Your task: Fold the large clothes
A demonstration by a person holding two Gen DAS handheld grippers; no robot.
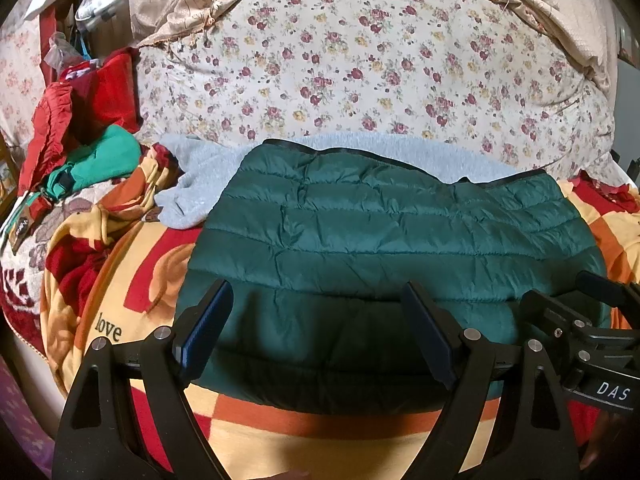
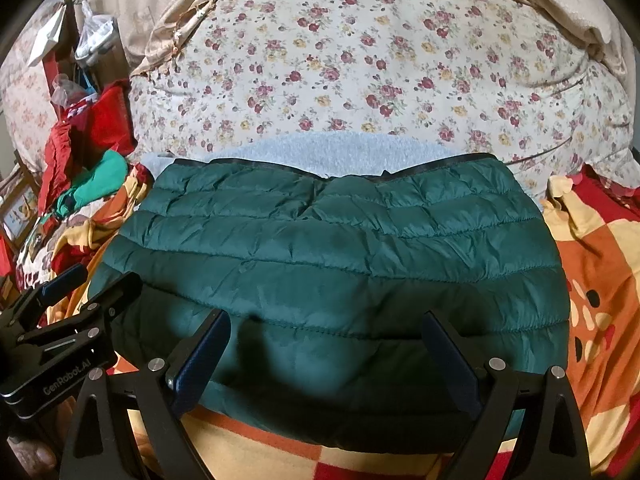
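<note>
Both my left claw (image 1: pixel 316 332) and right claw (image 2: pixel 330 364) gape wide, empty. The jacket (image 1: pixel 400 232) lies folded on the bed just ahead: puffy, light, slippery, so I'd pinch its near hem corners.

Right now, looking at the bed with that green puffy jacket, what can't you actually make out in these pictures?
- Dark green quilted jacket: its sleeves and front, both views; folded out of sight.
- Pale grey fleece garment: its shape, both views; the jacket covers most of it.
- Small label on the bright green cloth bundle: its print, left view; too small, near the edge.
- Right gripper: its fingertips, left view; cut off by the frame.
</note>
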